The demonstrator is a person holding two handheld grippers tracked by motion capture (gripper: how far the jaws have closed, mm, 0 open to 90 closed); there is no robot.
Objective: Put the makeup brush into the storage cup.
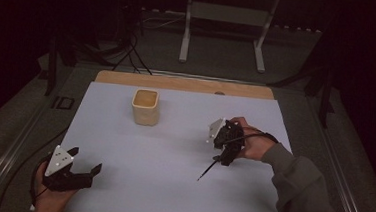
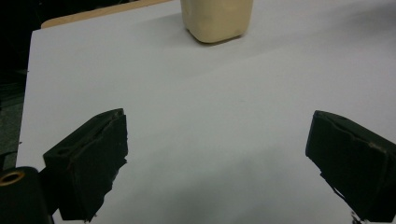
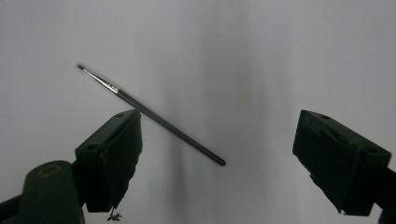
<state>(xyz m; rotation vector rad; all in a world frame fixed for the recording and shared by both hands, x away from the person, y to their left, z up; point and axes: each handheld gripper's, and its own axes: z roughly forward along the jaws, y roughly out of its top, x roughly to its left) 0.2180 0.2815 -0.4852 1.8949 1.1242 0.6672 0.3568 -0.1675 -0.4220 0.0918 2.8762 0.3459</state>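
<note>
No legible text, label, brand, number or sign appears in any view. The cream cup (image 1: 145,106), the thin brush (image 3: 149,114) and the white table (image 1: 170,185) surface carry no markings that can be read, and the dark background is too dim to tell.

Light: the room was dim; the white table sheet (image 1: 172,155) was the brightest surface.
Shadows: a soft vertical band crossed the right gripper view.
Focus: near jaws were slightly soft.
</note>
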